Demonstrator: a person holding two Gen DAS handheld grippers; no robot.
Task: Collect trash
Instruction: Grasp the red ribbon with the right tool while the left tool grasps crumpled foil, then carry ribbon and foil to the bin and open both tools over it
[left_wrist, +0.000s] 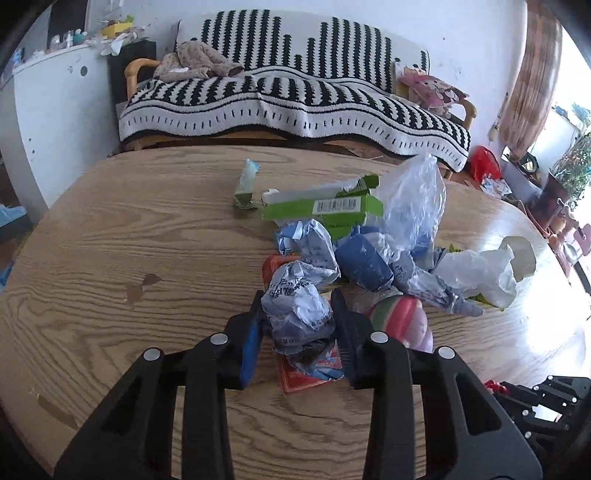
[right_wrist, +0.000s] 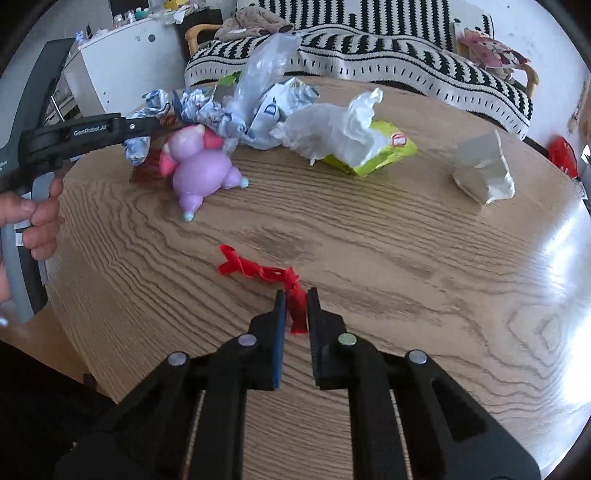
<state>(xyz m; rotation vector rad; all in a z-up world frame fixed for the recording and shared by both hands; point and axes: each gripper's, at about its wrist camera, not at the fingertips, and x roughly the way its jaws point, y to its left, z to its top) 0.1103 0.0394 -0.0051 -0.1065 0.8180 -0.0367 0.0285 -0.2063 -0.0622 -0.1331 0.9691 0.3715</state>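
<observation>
A striped sofa (left_wrist: 295, 92) stands beyond the round wooden table (left_wrist: 129, 240). Across the table's far side lies a heap: clear plastic bag (left_wrist: 413, 199), green carton (left_wrist: 325, 206), white bag (right_wrist: 332, 125), purple toy (right_wrist: 203, 166). The left gripper (left_wrist: 297, 306) pinches a crumpled blue-white wrapper (left_wrist: 295, 306) at the heap's near edge. Nearer, the right gripper (right_wrist: 295, 299) pinches a red ribbon (right_wrist: 258, 267).

trash pile (left_wrist: 354, 240) crowds far side; near table (right_wrist: 406, 277) open
</observation>
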